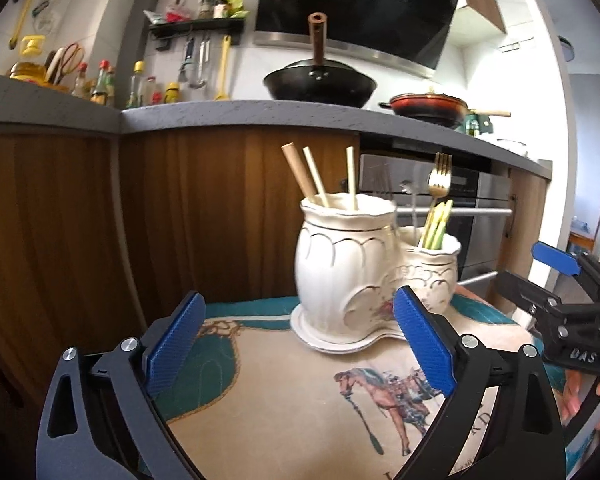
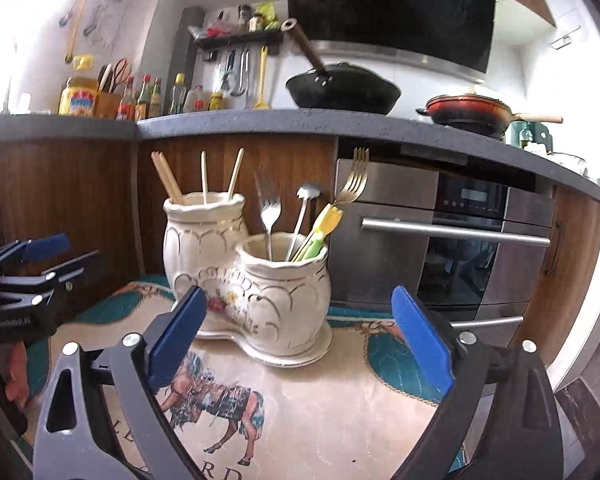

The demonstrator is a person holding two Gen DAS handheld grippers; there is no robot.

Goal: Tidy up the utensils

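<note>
A white ceramic double utensil holder (image 1: 352,272) (image 2: 252,280) stands on a horse-print cloth (image 1: 284,412) (image 2: 332,392). Its taller pot holds wooden chopsticks (image 1: 312,178) (image 2: 204,176). Its shorter pot (image 2: 288,280) holds a silver fork (image 2: 269,210), a spoon (image 2: 306,196), a gold fork (image 1: 439,178) (image 2: 354,178) and yellow-green handled utensils (image 2: 320,232). My left gripper (image 1: 300,340) is open and empty, just in front of the holder. My right gripper (image 2: 300,328) is open and empty, close before the shorter pot; it also shows at the right of the left wrist view (image 1: 540,276).
Behind the holder are wooden cabinet fronts (image 1: 180,208) and a steel oven (image 2: 440,248). The grey counter (image 2: 260,122) above carries a black wok (image 2: 340,88), a red pan (image 2: 468,110) and bottles (image 2: 140,100). The left gripper shows at the left edge of the right wrist view (image 2: 40,264).
</note>
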